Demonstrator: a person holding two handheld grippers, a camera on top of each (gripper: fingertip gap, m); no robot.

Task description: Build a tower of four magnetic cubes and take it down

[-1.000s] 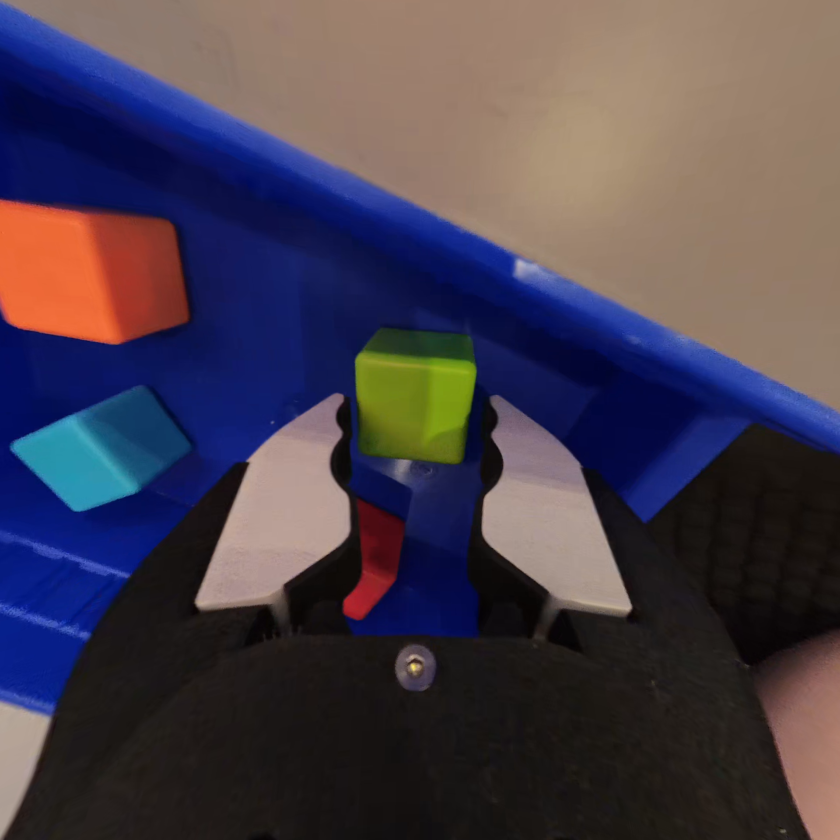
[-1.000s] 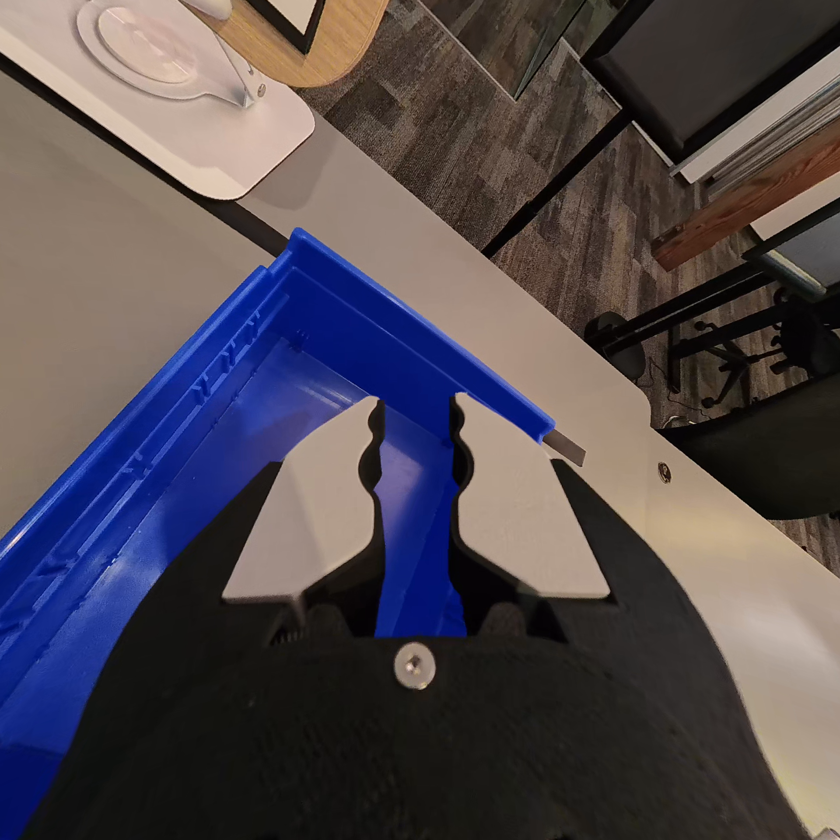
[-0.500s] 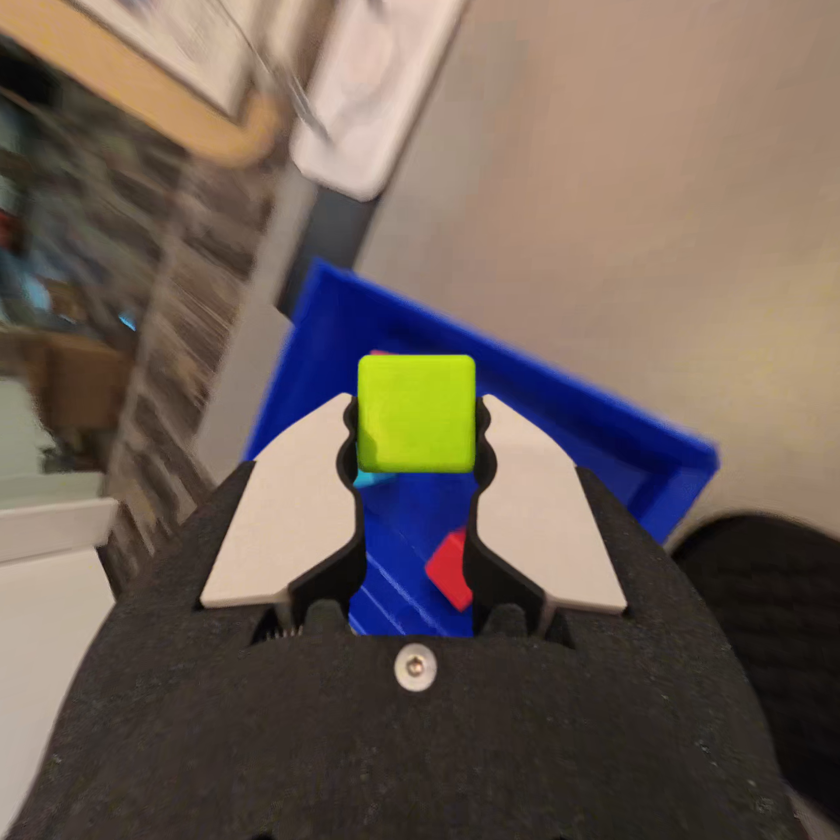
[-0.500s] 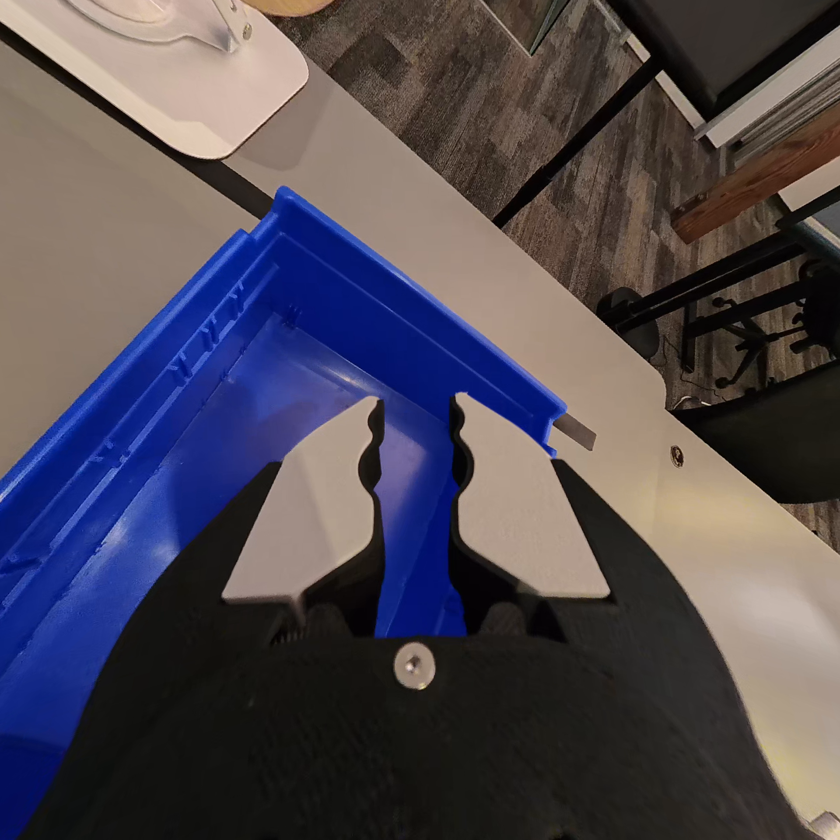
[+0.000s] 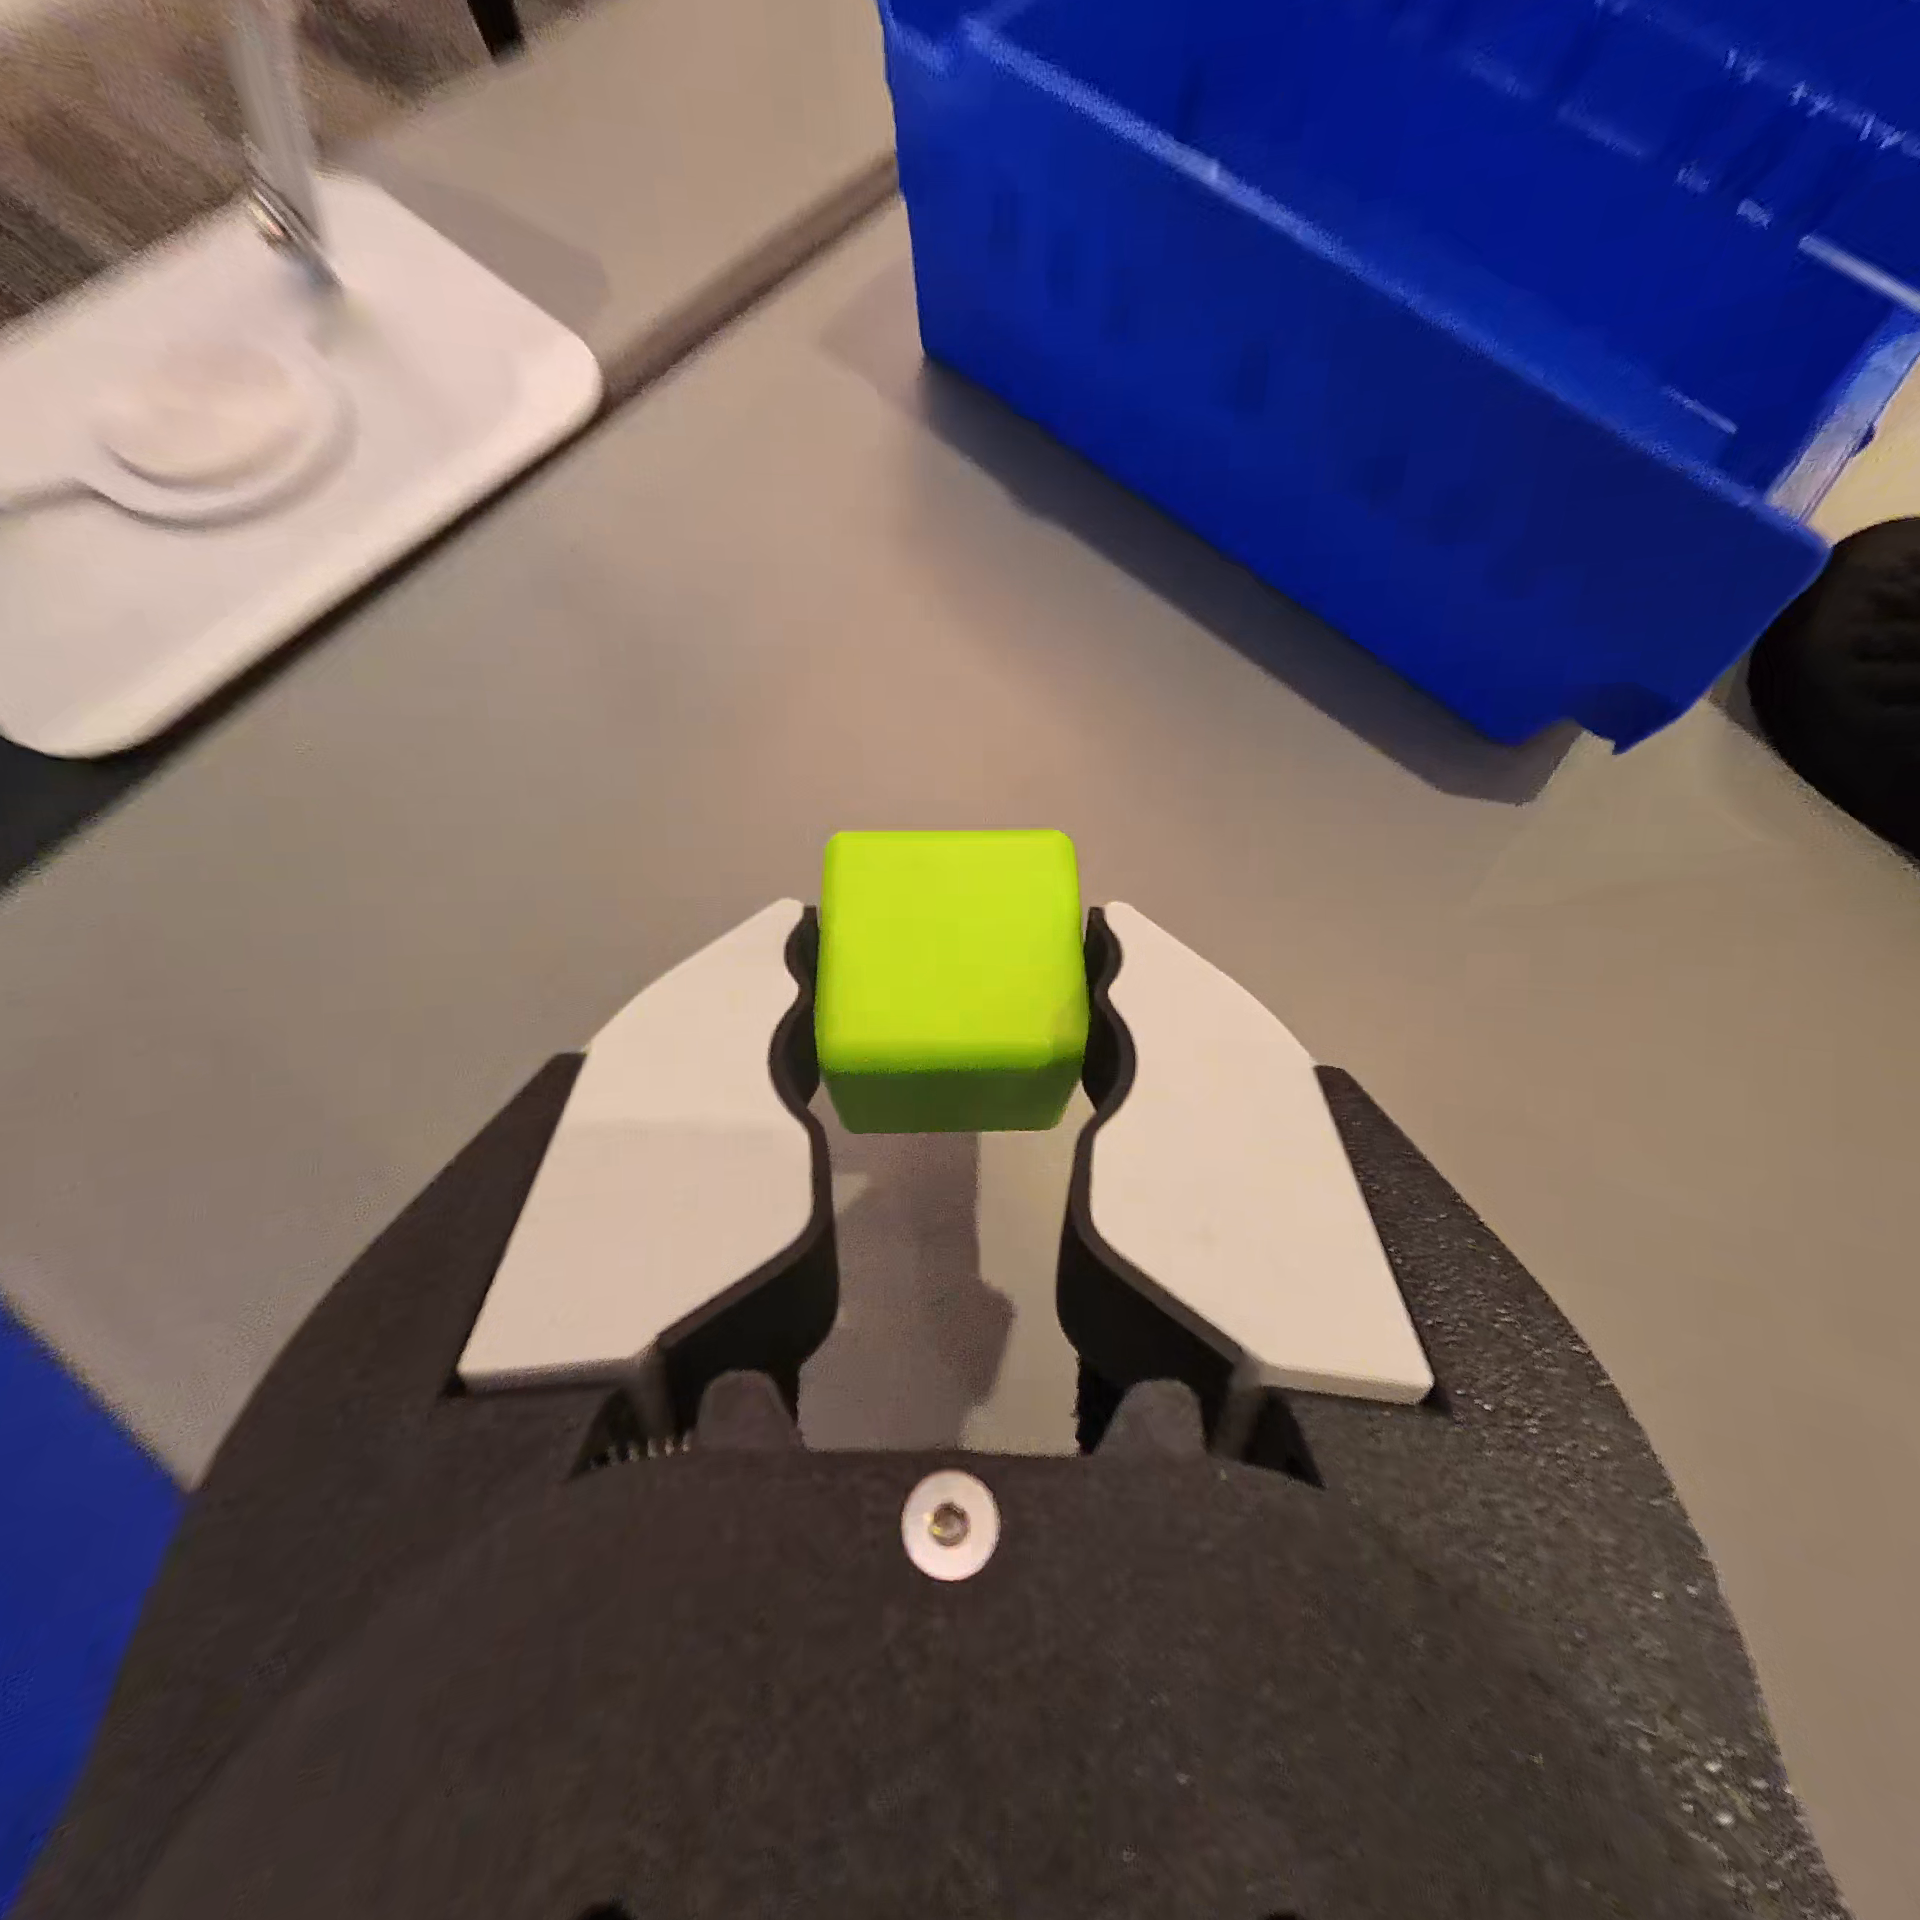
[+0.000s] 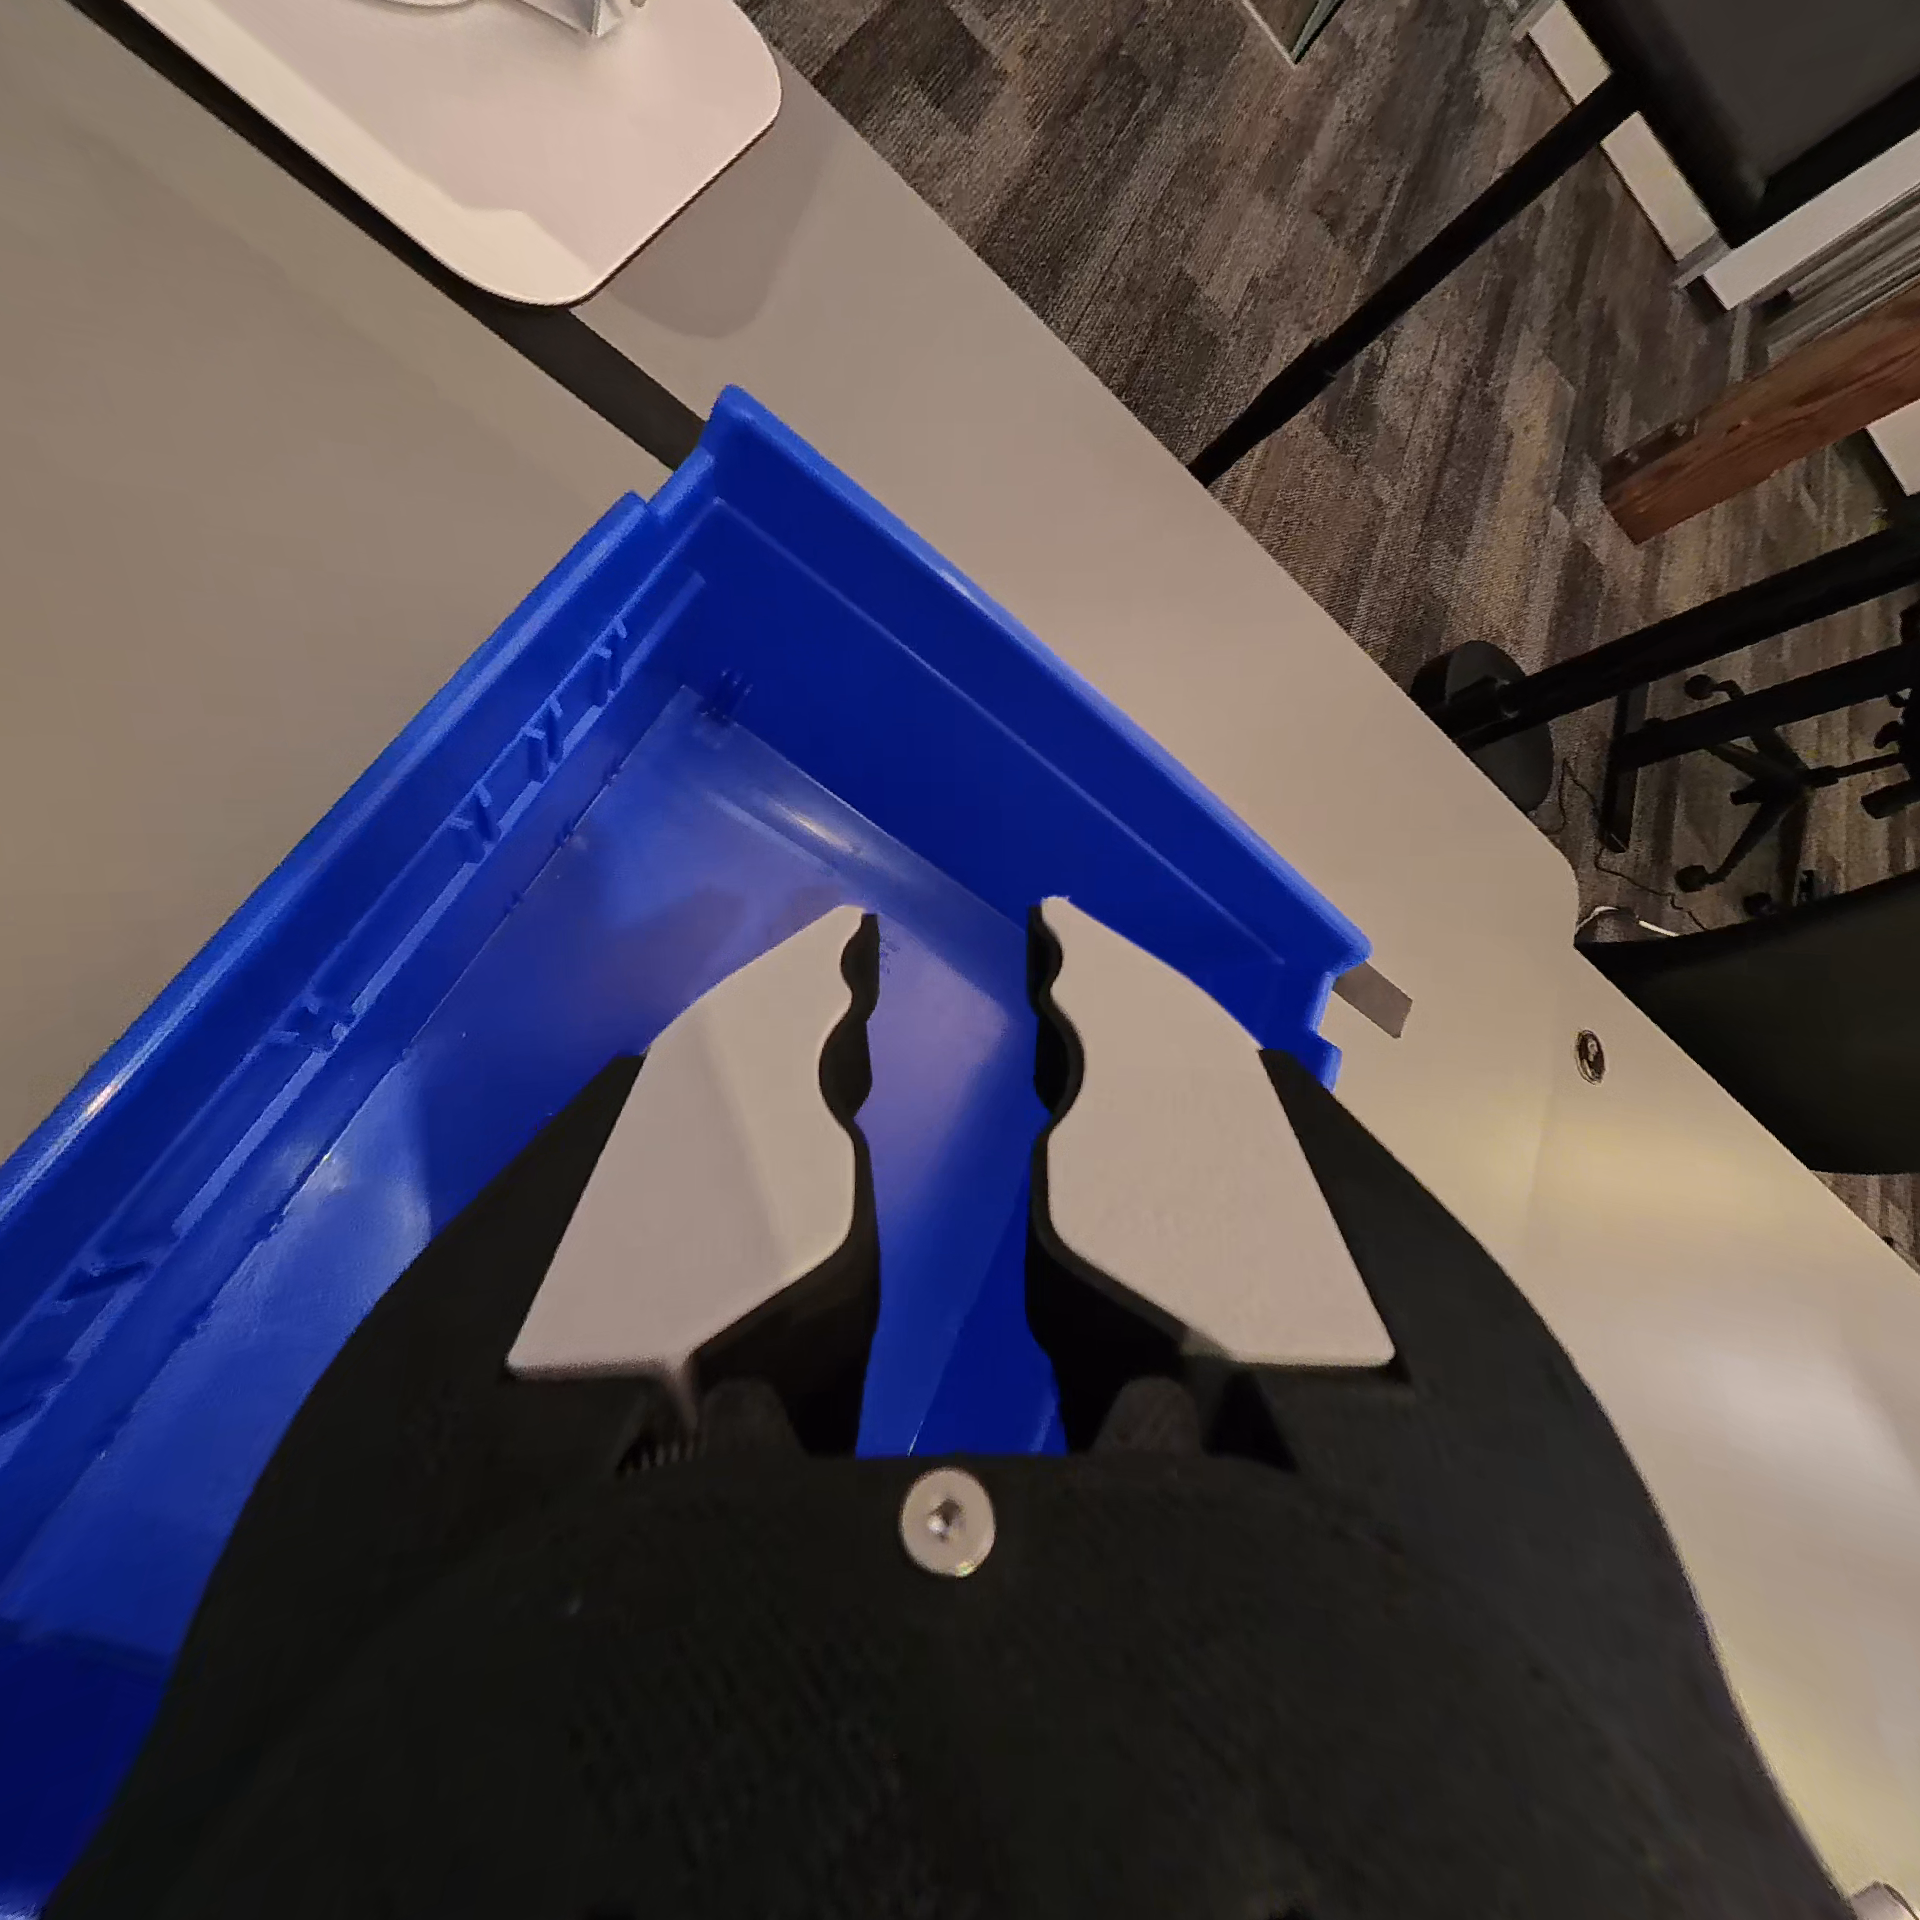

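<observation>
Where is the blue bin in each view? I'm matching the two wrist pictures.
Left wrist view: blue bin at upper right, seen from outside, beyond the green cube.
Right wrist view: blue bin fills centre and left, its inside corner showing.
Shared landmark: the white stand base.

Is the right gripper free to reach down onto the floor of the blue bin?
Probably yes: the right gripper is open and empty above the blue bin, and the floor shown below it looks bare.

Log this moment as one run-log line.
left gripper: shut on green cube, above grey table | right gripper: open, empty, over blue bin | tower: not started
</observation>
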